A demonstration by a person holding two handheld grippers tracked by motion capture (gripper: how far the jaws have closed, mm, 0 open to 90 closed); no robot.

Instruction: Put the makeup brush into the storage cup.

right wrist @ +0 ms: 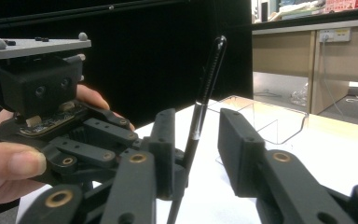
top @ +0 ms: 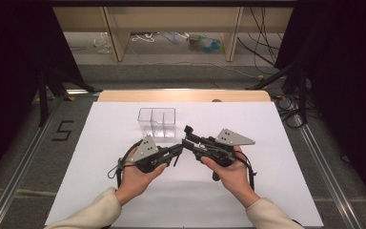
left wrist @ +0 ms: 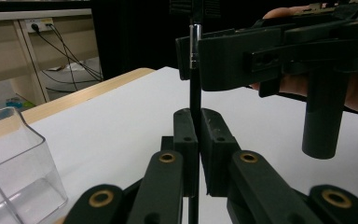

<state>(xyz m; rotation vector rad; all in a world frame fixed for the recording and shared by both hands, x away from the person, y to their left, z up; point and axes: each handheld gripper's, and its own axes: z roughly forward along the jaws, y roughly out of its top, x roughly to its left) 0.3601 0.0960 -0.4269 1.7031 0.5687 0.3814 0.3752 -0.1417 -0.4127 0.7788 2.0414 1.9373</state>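
Note:
A slim black pen [left wrist: 195,88] stands upright above the white table. My left gripper [left wrist: 198,123] is shut on its lower shaft, and a hand holds that gripper at centre left [top: 178,149]. My right gripper [top: 188,136] comes in from the right, level with the pen's upper part. In the right gripper view the pen [right wrist: 204,93] rises between my right gripper's [right wrist: 198,135] jaws. It lies close against the left jaw, with a clear gap to the right jaw. The pen's clip end and glossy tip stick out above the jaws.
A clear plastic box [top: 157,109] with dividers stands just behind the grippers, at the left in the left gripper view [left wrist: 9,112]. White paper [top: 124,200] covers the table, with its wooden edge [top: 181,95] at the far side. Shelving and cables lie beyond.

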